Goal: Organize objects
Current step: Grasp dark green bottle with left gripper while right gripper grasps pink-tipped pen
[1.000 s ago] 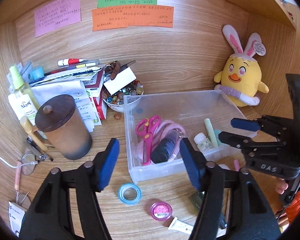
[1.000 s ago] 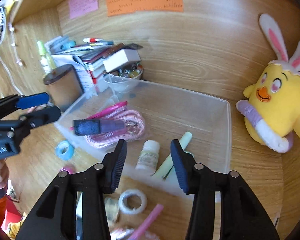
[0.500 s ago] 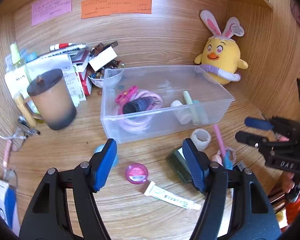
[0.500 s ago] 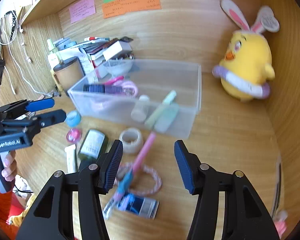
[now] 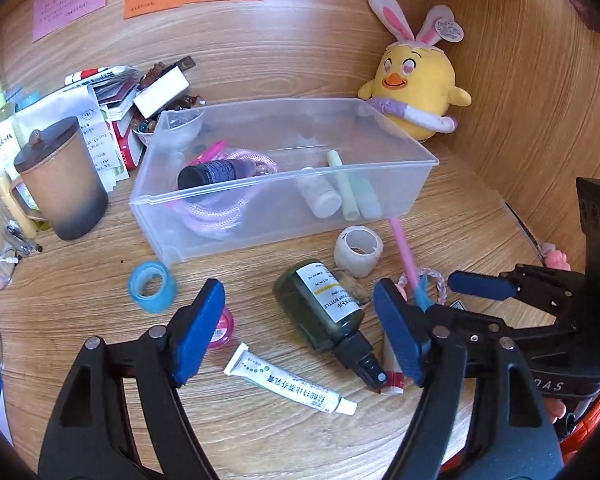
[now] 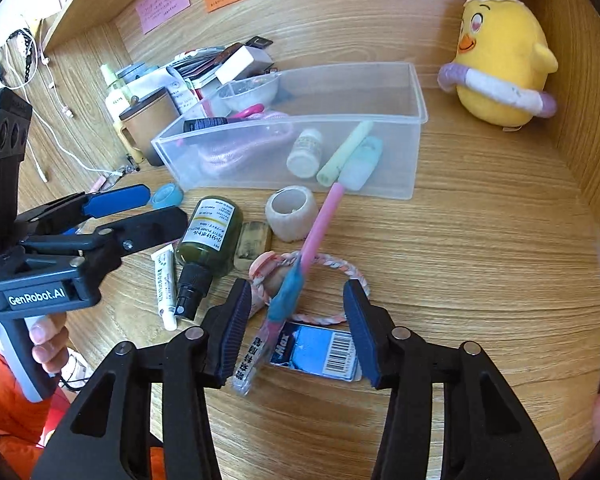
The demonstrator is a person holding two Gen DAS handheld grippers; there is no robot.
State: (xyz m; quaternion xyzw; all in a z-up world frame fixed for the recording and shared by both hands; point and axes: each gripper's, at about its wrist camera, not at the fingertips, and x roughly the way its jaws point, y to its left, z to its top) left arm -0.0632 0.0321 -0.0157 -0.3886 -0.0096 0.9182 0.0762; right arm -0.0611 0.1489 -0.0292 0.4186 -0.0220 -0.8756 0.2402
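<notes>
A clear plastic bin [image 5: 380, 208] [image 6: 416, 92] holds a dark bottle, pink rope, a small white bottle and pastel tubes. In front of it on the desk lie a dark green spray bottle [image 5: 320, 304] [image 6: 208, 236], a white tape roll [image 5: 358, 250] [image 6: 292, 212], a blue tape roll [image 5: 152, 286], a white tube [image 5: 288, 380], a pink pen [image 6: 320, 224], a braided cord ring [image 6: 340, 268] and a blue packet [image 6: 316, 350]. My left gripper [image 5: 300, 330] is open above the spray bottle. My right gripper [image 6: 298, 324] is open over the pen and packet.
A yellow plush chick [image 5: 414, 88] [image 6: 500, 64] sits at the back right. A brown lidded cup [image 5: 62, 178], stacked papers and books [image 5: 112, 96] and a bowl of beads stand at the back left. Wooden walls close the back and right side.
Both grippers have pulled back from the bin toward the desk's front. The loose items in front of the bin have come into view beneath them. Both stay open.
</notes>
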